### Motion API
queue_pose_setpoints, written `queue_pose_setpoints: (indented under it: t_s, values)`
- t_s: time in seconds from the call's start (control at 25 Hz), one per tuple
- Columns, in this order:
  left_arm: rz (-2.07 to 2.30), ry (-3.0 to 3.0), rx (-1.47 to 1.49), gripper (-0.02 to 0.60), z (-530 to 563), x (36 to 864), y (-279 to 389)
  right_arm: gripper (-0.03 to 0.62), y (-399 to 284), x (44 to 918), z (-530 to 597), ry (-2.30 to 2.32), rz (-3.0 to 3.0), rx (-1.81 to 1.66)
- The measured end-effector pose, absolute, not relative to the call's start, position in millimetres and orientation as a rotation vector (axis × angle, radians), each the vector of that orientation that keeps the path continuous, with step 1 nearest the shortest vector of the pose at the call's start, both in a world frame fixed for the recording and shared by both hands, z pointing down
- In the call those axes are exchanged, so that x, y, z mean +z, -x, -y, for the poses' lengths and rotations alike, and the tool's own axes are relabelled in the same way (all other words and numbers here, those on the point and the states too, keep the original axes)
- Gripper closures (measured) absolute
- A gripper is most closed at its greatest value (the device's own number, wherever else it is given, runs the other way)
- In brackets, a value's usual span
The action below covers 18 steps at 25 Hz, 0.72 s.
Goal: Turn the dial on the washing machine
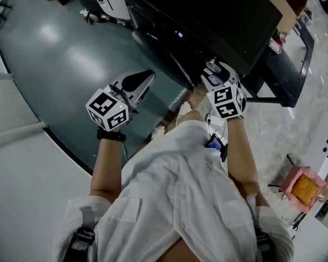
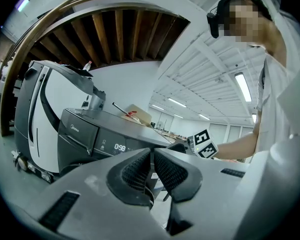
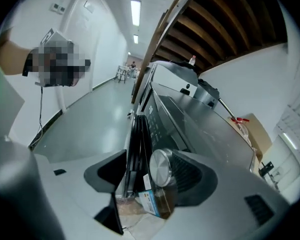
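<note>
The dark washing machine (image 1: 208,15) fills the top of the head view; its front panel with a lit display (image 2: 120,147) also shows in the left gripper view. Its round silver dial (image 3: 160,166) sits between the jaws of my right gripper (image 3: 147,171), close against the right pad (image 3: 187,176), with a gap to the left one. The right gripper (image 1: 216,72) is open, held at the machine's front. My left gripper (image 1: 136,81) hangs away from the machine over the floor, shut with nothing in it (image 2: 151,159).
A white machine (image 2: 37,109) stands beside the washer. A cardboard box (image 3: 257,126) lies on the washer's top. A labelled bottle-like thing (image 3: 152,201) is below the dial. A pink bag (image 1: 302,187) sits on the floor at the right.
</note>
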<state>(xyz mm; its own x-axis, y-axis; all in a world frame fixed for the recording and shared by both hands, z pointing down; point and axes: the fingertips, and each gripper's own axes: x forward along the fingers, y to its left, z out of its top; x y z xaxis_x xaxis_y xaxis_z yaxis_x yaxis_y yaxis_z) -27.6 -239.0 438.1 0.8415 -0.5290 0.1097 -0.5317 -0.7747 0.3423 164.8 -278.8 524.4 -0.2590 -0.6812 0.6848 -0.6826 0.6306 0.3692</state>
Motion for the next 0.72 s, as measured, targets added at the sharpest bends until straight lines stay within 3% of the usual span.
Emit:
queue_pose_setpoints:
  t_s: [0.72]
  values:
    - [0.748, -2.676, 0.009, 0.565, 247, 438, 9, 0.281, -187, 541, 259, -1.218, 2.031, 0.376]
